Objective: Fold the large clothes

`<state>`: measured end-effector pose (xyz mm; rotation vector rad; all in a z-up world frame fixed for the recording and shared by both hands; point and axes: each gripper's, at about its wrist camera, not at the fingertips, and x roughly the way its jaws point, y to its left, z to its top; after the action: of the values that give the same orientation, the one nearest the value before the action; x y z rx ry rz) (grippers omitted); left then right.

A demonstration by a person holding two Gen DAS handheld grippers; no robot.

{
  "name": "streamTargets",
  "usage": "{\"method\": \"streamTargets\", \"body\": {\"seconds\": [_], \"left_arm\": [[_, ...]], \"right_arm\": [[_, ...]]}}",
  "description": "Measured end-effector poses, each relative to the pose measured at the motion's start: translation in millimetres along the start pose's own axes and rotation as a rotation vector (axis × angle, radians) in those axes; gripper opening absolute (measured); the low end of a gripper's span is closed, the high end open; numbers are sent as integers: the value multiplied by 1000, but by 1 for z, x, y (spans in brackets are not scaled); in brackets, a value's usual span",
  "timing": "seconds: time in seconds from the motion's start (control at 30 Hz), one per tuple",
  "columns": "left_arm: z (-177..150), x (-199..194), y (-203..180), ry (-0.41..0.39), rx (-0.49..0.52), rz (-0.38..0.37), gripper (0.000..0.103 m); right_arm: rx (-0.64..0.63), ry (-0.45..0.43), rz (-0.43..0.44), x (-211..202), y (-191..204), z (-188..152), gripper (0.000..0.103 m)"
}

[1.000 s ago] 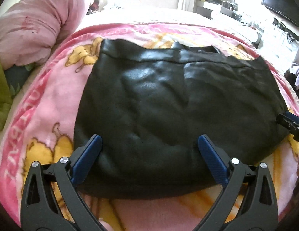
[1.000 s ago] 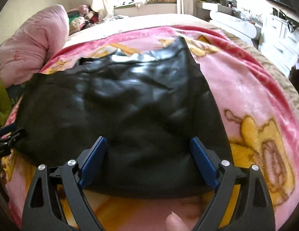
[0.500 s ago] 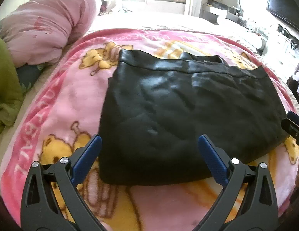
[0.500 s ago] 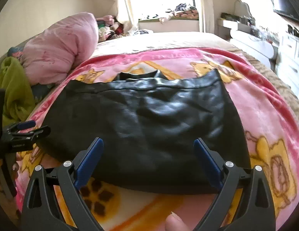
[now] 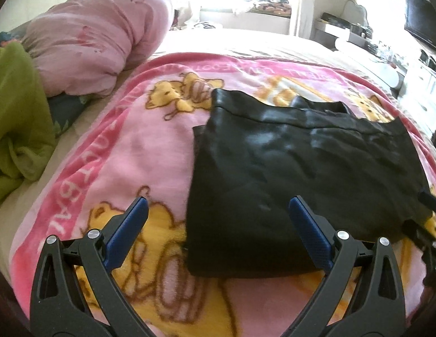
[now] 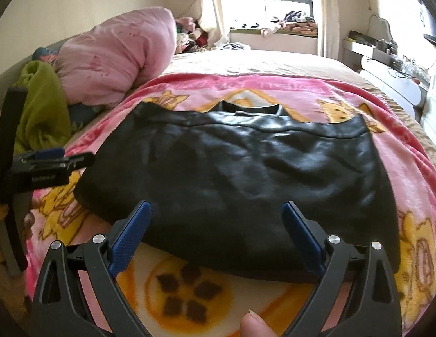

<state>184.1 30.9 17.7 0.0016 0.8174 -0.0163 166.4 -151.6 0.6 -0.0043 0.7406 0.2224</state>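
A black leather-look garment [image 6: 234, 185] is seen lying folded into a broad rectangle on a pink cartoon-print blanket [image 5: 128, 151] spread over the bed; its collar opening shows at the far edge. In the right wrist view the right gripper [image 6: 216, 233] is held above the garment's near edge, jaws wide apart with nothing gripped; they have just been closing a little, though no fabric lies between the pads. The left gripper [image 5: 218, 230] is held over the garment's near left corner, jaws likewise spread wide and empty, one finger over bare blanket, the other over the leather. A pink duvet [image 5: 97, 45] and a green cloth [image 5: 15, 118] are bundled at the far left.

The fold appears largely made; a further fold or a tidy-up is judged to remain. The material looks stiff and slick: if only the top layer is pinched, the layers beneath could slide and the stack could spring open. A corner grabbed with the soft blanket underneath could drag the blanket and skew the rectangle.
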Motion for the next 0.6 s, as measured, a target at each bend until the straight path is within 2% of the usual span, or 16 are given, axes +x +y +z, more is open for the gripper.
{"method": "streamTargets", "body": {"seconds": [0.03,0.07,0.13,0.23,0.3,0.43,0.6], "left_arm": [[0,1,3,-3,-9,5,94],[0,2,5,-5,-16,11,94],[0,5,10,-1,-31,17,94],[0,12,15,7,-49,24,94],[0,18,19,12,-64,18,94],[0,29,21,14,-78,-5,94],[1,47,21,42,-92,-18,94]], "right_arm": [[-7,6,0,2,3,-1,73],[-11,11,-1,3,6,-2,69],[-20,21,3,7,11,-4,50],[-29,41,8,14,17,-8,34],[-27,62,13,19,19,-11,30],[-53,122,-17,35,23,-22,29],[-28,140,-10,48,19,-31,30]]}}
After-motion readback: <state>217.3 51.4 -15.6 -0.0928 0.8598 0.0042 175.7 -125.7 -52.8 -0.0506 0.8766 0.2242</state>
